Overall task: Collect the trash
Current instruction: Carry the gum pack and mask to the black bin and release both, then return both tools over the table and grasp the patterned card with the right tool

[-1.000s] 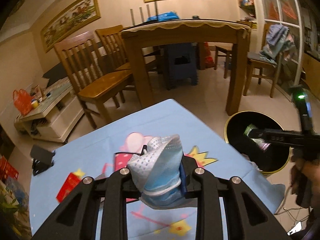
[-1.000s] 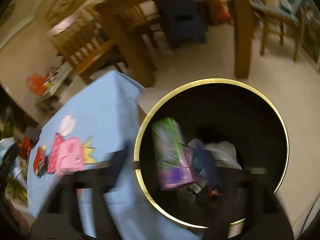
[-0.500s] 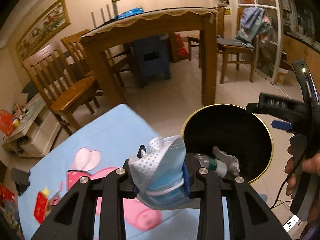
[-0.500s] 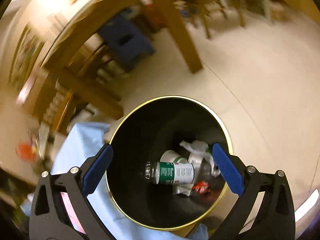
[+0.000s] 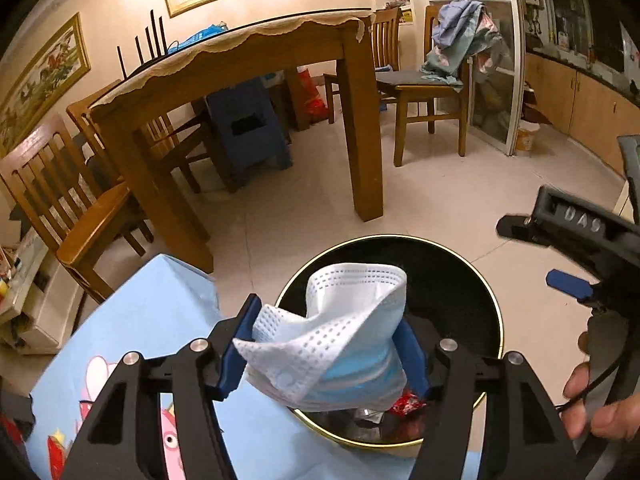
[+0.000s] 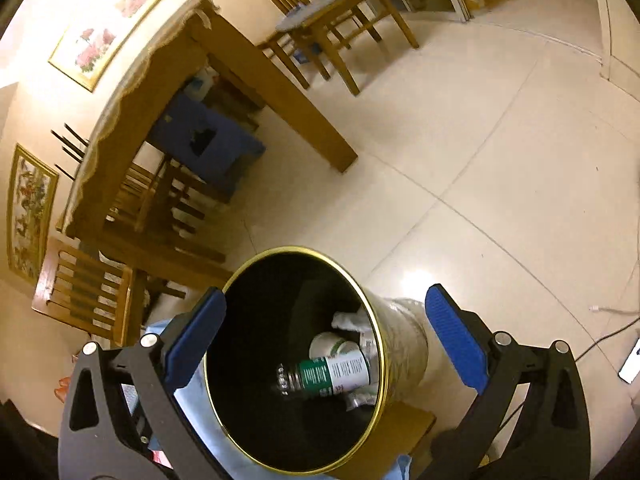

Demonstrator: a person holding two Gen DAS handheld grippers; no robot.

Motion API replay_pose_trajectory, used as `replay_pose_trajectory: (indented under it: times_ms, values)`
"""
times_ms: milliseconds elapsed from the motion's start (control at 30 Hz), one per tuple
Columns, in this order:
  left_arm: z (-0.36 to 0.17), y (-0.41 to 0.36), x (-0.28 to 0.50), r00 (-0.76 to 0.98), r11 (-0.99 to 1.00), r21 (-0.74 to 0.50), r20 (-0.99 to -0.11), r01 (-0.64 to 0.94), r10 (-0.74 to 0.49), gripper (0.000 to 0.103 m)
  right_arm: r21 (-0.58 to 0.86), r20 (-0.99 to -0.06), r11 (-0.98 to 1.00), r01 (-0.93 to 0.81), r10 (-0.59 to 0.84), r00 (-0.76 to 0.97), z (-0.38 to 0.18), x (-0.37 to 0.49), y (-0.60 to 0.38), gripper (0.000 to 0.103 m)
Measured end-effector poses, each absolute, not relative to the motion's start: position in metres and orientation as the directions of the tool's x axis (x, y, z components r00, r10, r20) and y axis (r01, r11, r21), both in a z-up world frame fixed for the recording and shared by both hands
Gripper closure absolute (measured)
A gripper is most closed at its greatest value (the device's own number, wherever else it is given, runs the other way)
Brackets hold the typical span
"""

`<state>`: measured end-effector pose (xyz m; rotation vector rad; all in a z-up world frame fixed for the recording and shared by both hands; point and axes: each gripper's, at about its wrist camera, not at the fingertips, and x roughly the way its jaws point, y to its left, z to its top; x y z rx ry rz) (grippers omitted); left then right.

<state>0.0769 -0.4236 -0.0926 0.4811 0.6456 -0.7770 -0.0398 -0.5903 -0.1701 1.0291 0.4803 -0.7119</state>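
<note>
A crumpled white and blue face mask (image 5: 344, 320) hangs between the blue pads of my left gripper (image 5: 326, 312), directly over the black gold-rimmed trash bin (image 5: 452, 264). The jaws are opening and the mask is spreading out loosely between them. My right gripper (image 6: 325, 294) stands wide open and empty above the same bin (image 6: 260, 320); in the left wrist view the right gripper (image 5: 532, 252) is off to the right of the bin, held by a hand (image 5: 600, 408). Inside the bin lie a green-labelled bottle (image 6: 336, 372), white tissue (image 6: 348, 320) and a red wrapper (image 5: 406, 402).
The bin stands on the floor against the low table with a light blue cartoon cloth (image 5: 160, 312). Behind it are a wooden dining table (image 5: 240, 60), wooden chairs (image 5: 80, 208), a blue stool (image 5: 248, 128) and bare tiled floor (image 6: 500, 160). A cable (image 6: 612, 332) lies at the right.
The left gripper carried the mask from above the blue table to over the bin, and its jaws spread apart. The right gripper dropped a green carton into the bin and swung right, open.
</note>
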Motion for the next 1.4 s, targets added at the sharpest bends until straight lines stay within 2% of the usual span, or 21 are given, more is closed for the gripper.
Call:
replay_pose_trajectory:
  times_ms: [133,233,367,433,500,667,767,900,967,1033,1100,1133,1167,1233,1300,1400]
  values:
    - [-0.100,-0.406,0.078,0.502,0.620,0.102,-0.694,0.778,-0.516,0.034,0.558,-0.591,0.447,0.699,-0.378,0.713,-0.143,-0.042,-0.580,0.004]
    - [-0.096,-0.411,0.076,0.493,0.589,0.117,-0.687,0.800,-0.534,0.033,0.514,-0.566,0.531,0.674,-0.381,0.732,-0.128,-0.027,-0.561,0.004]
    - [-0.080,-0.427,0.081,0.507,0.585,0.137,-0.677,0.799,-0.534,0.027,0.556,-0.492,0.474,0.683,-0.474,0.730,-0.117,-0.051,-0.557,0.004]
    - [-0.075,-0.422,0.091,0.433,0.568,0.030,-0.680,0.822,-0.591,0.012,0.596,-0.441,0.443,0.670,-0.517,0.733,-0.114,-0.070,-0.560,0.004]
    - [-0.079,-0.420,0.100,0.351,0.536,-0.063,-0.689,0.842,-0.634,0.006,0.609,-0.412,0.443,0.658,-0.532,0.740,-0.111,-0.079,-0.560,0.004]
    - [-0.088,-0.415,0.107,0.319,0.543,-0.102,-0.714,0.833,-0.623,0.007,0.632,-0.370,0.502,0.591,-0.475,0.798,-0.109,-0.071,-0.560,0.004]
    - [-0.085,-0.388,0.103,0.322,0.558,-0.127,-0.703,0.820,-0.634,0.007,0.620,-0.338,0.604,0.502,-0.372,0.865,-0.100,-0.049,-0.549,0.004]
    - [-0.074,-0.317,0.095,0.399,0.614,-0.107,-0.670,0.782,-0.626,0.007,0.501,-0.377,0.780,0.374,-0.192,0.906,-0.087,0.001,-0.498,0.004]
    - [-0.066,-0.260,0.095,0.485,0.679,-0.081,-0.639,0.730,-0.597,0.007,0.385,-0.475,0.867,0.315,-0.106,0.873,-0.087,0.032,-0.460,0.004]
    - [-0.064,-0.205,0.097,0.570,0.748,-0.032,-0.626,0.663,-0.532,0.007,0.223,-0.596,0.937,0.268,-0.087,0.798,-0.098,0.061,-0.414,0.004]
    - [-0.067,-0.152,0.100,0.650,0.818,0.034,-0.627,0.574,-0.430,0.007,0.033,-0.677,0.977,0.213,-0.135,0.724,-0.112,0.081,-0.370,0.005]
    - [-0.069,-0.131,0.102,0.676,0.844,0.054,-0.627,0.534,-0.387,0.007,-0.101,-0.697,0.976,0.192,-0.207,0.687,-0.120,0.089,-0.344,0.005]
    - [-0.073,-0.102,0.105,0.701,0.876,0.068,-0.631,0.477,-0.333,0.007,-0.219,-0.693,0.961,0.168,-0.275,0.667,-0.126,0.092,-0.321,0.005]
    - [-0.079,-0.050,0.114,0.725,0.923,0.065,-0.640,0.380,-0.254,0.007,-0.353,-0.650,0.925,0.144,-0.353,0.674,-0.129,0.092,-0.289,0.005]
    - [-0.083,-0.010,0.120,0.732,0.950,0.064,-0.654,0.304,-0.191,0.007,-0.333,-0.649,0.937,0.106,-0.309,0.695,-0.127,0.090,-0.271,0.005]
    - [-0.089,0.036,0.126,0.739,0.975,0.043,-0.660,0.220,-0.138,0.007,-0.025,-0.735,0.996,-0.091,0.043,0.676,-0.125,0.103,-0.251,0.005]
